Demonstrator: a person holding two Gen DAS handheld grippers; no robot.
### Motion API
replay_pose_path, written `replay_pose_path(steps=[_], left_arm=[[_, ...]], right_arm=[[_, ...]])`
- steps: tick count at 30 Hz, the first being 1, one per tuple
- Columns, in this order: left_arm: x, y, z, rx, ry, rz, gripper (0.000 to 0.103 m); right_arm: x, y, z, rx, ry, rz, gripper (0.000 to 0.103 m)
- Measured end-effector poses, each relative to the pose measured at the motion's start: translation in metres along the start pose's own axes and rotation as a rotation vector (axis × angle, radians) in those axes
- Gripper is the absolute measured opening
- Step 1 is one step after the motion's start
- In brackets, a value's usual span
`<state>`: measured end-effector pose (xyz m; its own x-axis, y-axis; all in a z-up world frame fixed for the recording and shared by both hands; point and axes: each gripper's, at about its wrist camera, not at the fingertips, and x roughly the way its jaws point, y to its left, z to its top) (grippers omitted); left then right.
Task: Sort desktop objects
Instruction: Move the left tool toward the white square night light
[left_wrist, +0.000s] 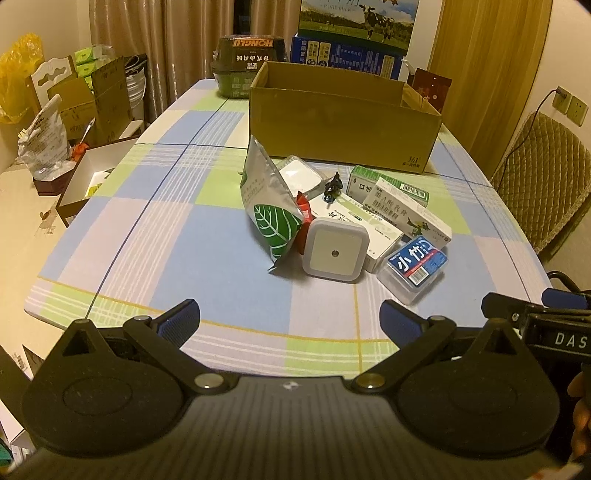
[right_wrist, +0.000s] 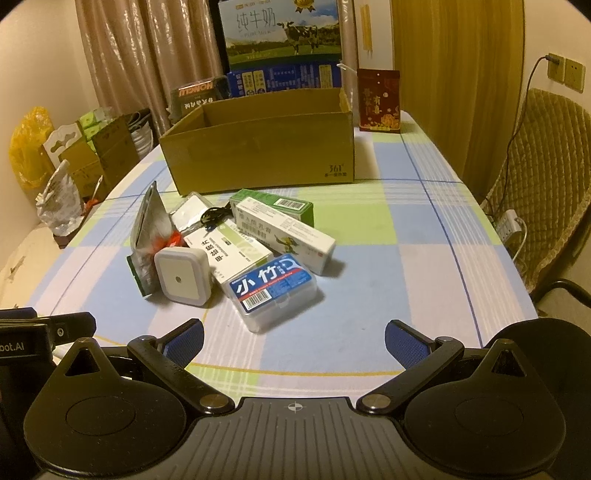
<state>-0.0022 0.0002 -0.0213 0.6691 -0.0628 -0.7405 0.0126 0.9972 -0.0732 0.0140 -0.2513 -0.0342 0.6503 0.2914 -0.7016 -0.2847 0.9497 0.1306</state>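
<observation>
A pile of small objects lies mid-table in front of an open cardboard box. In the pile are a silver pouch with a green leaf, a white square night light, a clear case with a blue label, white medicine boxes, a green box and a small dark figure. My left gripper and right gripper hover open over the near tablecloth, short of the pile, nothing between their fingers.
The checked tablecloth covers the table. Behind the box stand milk cartons, a dark tub and a red packet. Cardboard boxes and bags crowd the left side. A padded chair stands at the right.
</observation>
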Motion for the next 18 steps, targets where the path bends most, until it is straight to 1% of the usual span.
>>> replay_pose_path(steps=[6,9,11,13,18], left_arm=[[0.004,0.000,-0.001,0.002,0.011,0.002,0.102],[0.006,0.000,-0.001,0.005,0.016,0.001,0.102],[0.008,-0.001,-0.001,0.008,0.021,-0.003,0.102],[0.010,0.000,0.000,0.009,0.023,-0.007,0.102],[0.017,0.002,0.004,0.019,0.030,-0.016,0.102]], right_arm=[[0.001,-0.003,-0.001,-0.007,-0.024,0.005,0.101],[0.002,-0.004,-0.001,-0.019,-0.053,0.013,0.101],[0.001,-0.004,-0.001,-0.056,-0.088,0.019,0.101],[0.002,-0.001,-0.001,-0.100,-0.090,0.010,0.101],[0.012,-0.003,0.003,-0.089,-0.058,0.019,0.101]])
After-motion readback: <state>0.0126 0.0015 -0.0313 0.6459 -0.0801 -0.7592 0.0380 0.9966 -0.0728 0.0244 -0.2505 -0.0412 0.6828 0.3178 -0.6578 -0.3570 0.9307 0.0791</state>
